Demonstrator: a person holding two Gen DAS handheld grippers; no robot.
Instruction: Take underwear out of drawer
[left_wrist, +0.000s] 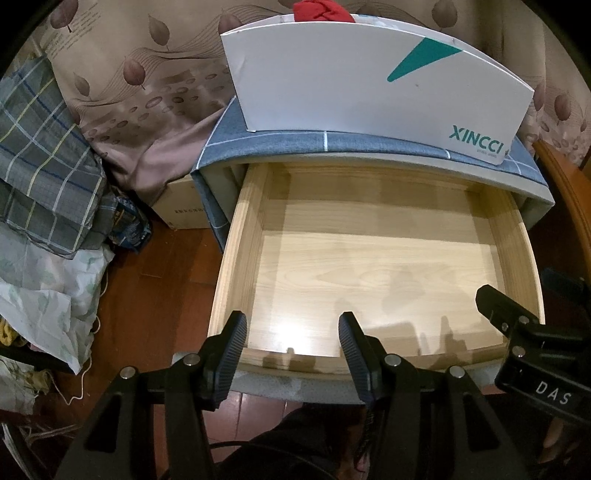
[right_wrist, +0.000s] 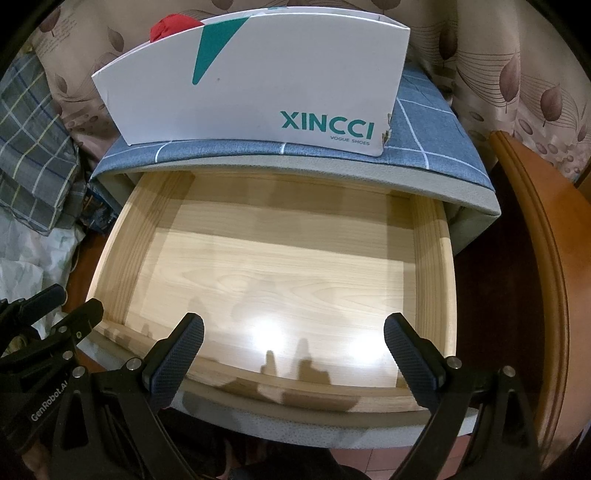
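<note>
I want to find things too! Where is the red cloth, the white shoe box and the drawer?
red cloth (left_wrist: 321, 10): left wrist view, on the bunched top peeking over the box.
white shoe box (right_wrist: 258, 92): right wrist view, on its front panel.
drawer (left_wrist: 369, 266): left wrist view, on its bare wooden bottom.

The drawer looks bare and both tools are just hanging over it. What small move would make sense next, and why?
Probably push the drawer shut with one tool. Its wooden floor shows nothing on it, and red cloth, perhaps the underwear, already sits in the white shoebox on top. The left tool and the right tool both stand open and hold nothing, near the front edge.
</note>
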